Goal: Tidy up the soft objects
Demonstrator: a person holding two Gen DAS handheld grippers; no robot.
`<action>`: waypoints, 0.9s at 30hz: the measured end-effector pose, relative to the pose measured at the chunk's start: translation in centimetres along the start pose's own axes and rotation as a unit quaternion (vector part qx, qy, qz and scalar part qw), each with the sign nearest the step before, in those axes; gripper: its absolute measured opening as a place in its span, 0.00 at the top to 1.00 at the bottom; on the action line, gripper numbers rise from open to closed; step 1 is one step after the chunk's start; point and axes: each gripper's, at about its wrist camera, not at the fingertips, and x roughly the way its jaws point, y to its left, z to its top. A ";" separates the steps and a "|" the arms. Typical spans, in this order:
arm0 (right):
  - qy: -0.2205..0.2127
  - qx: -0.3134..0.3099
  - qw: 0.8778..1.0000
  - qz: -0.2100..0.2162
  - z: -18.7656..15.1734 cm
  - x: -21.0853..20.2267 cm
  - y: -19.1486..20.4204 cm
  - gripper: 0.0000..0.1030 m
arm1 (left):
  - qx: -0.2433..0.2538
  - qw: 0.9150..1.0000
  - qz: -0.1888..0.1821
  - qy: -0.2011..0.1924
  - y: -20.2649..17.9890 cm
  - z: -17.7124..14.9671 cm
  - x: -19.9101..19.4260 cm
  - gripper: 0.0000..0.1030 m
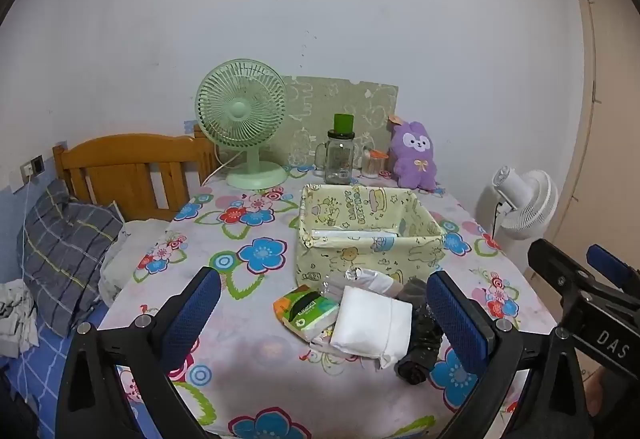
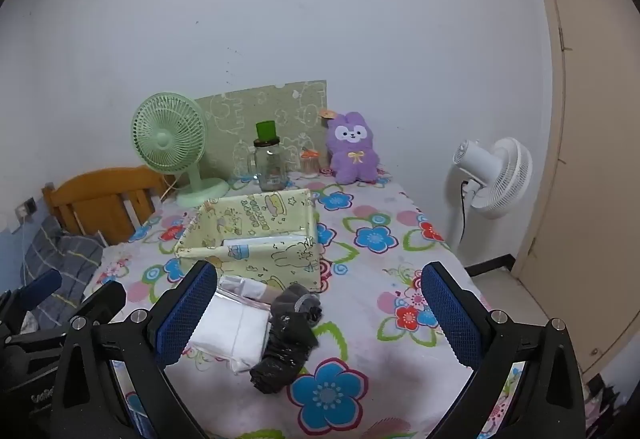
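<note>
Open storage box [image 1: 370, 239] behind clutter

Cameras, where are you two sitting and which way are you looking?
Left wrist view: sits on the left gripper, looking forward and a little down over the flowered table at the yellow fabric box and the pile of soft things; its own two open blue fingers show, with the right gripper at the right edge.
Right wrist view: sits on the right gripper, facing the same way; its open blue fingers show, the left gripper at the left edge.
Both share the box, green fan and purple plush.
</note>
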 end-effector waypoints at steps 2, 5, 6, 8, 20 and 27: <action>-0.004 -0.010 1.000 0.002 0.1 0.2 0.6 0.00 | -0.015 1.000 0.001 -0.001 0.6 0.0 0.2 0.00; -0.018 0.009 1.000 0.012 0.2 -0.3 -0.9 0.00 | -0.015 1.000 0.004 0.004 0.3 0.2 1.0 0.00; -0.021 0.012 1.000 0.014 0.2 -0.5 -1.4 0.00 | -0.021 1.000 0.002 -0.003 0.5 0.2 0.8 0.00; -0.016 -0.008 1.000 0.005 0.4 -0.1 0.1 0.00 | -0.018 1.000 0.005 -0.007 0.6 0.3 0.6 0.00; -0.009 -0.007 1.000 0.005 0.8 0.9 0.0 0.00 | -0.019 1.000 0.017 -0.001 -0.1 1.1 1.6 0.01; -0.007 -0.007 1.000 0.011 0.6 1.6 -0.1 0.00 | -0.016 1.000 0.021 0.003 -0.2 1.3 2.3 0.01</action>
